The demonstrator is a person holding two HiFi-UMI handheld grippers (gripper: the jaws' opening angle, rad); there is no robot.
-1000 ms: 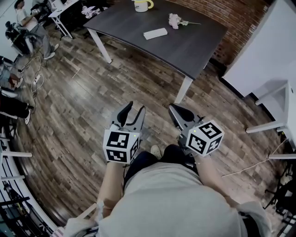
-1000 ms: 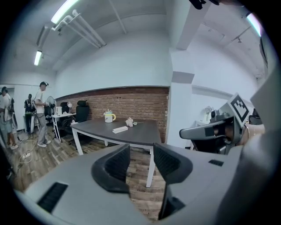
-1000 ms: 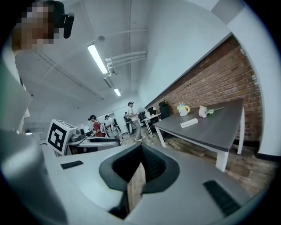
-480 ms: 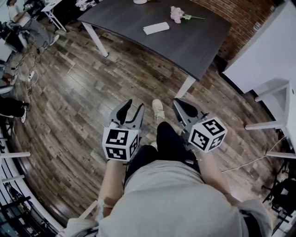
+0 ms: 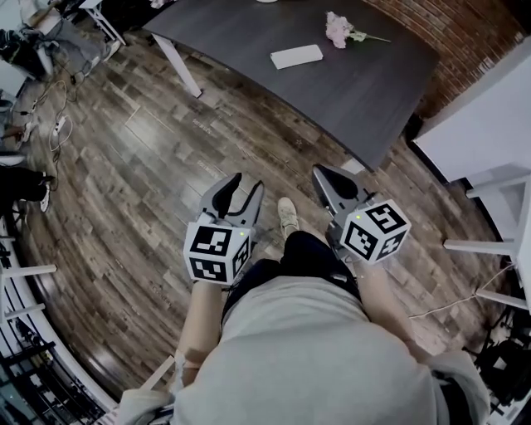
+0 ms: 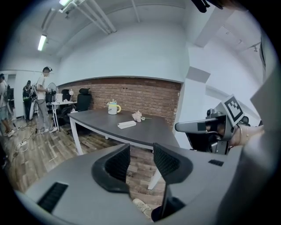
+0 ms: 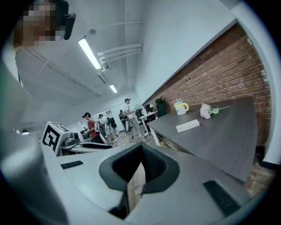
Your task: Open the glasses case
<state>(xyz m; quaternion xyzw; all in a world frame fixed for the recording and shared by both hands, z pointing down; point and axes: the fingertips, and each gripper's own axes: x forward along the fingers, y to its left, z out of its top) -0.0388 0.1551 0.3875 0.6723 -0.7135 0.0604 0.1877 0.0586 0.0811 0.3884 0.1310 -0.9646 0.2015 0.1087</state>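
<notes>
One glasses case (image 5: pixel 296 56) lies shut on the table (image 5: pixel 377 87).

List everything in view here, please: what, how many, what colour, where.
table: one, dark grey top, white legs, ahead beside the brick wall
glasses case: one, white, flat on the table
flower: one, pink, on the table near the glasses case
mug: one, white with yellow handle, table's far end
floor: brown wood planks, underfoot
people: several, far off at the left
shoe: one, pale, on the floor between the grippers
left gripper: one, grey, jaws apart, empty
right gripper: one, grey, jaws together, empty
</notes>
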